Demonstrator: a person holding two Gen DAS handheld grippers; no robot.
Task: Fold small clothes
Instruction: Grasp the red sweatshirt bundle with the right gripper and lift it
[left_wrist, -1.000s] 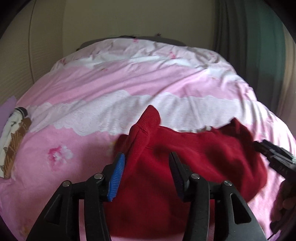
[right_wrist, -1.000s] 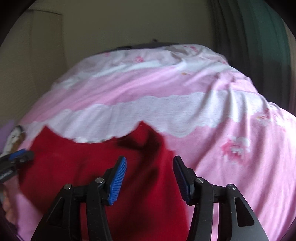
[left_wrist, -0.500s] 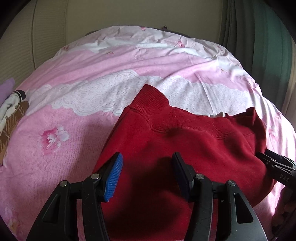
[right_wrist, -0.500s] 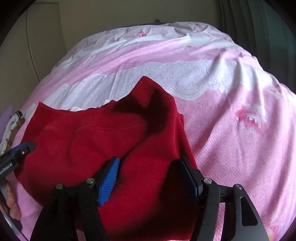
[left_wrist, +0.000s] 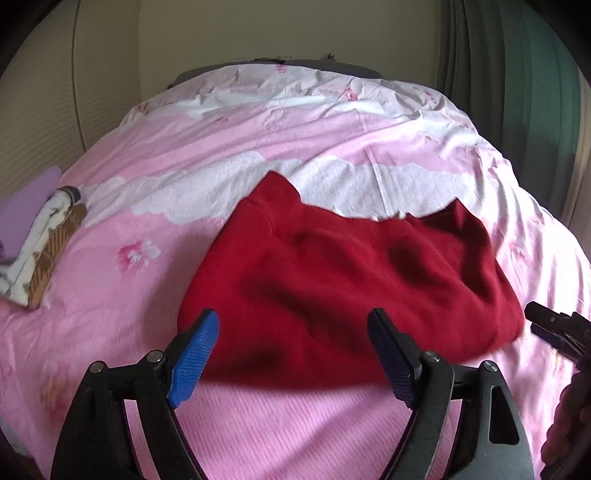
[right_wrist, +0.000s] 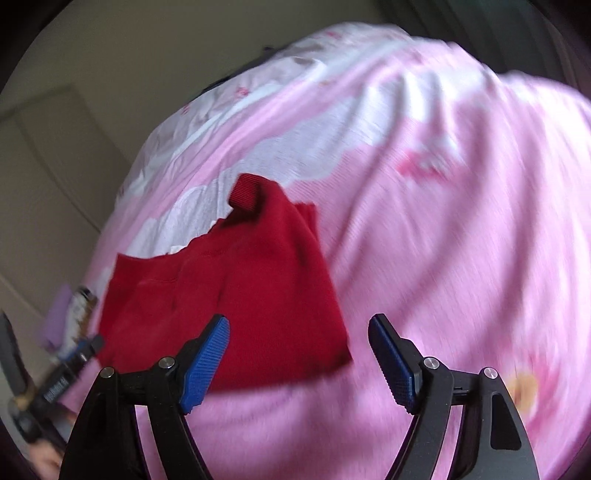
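I count one red garment (left_wrist: 343, 284), lying folded on the pink bedspread (left_wrist: 258, 155), and one patterned folded cloth (left_wrist: 40, 251) at the far left. My left tool (left_wrist: 293, 350) and right tool (right_wrist: 299, 354) both gape, holding nothing. Only the left view shows the green curtain (left_wrist: 517, 92); the right view is tilted and blurred. Half a second ago both tools sat over the garment; now they are pulled back to its near edge, jaws wider.

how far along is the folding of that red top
Done: the red garment lies folded over on the pink bedspread, released. In hand: nothing; left gripper and right gripper are both open, clear of it. Left: probably another fold, then the patterned cloth.
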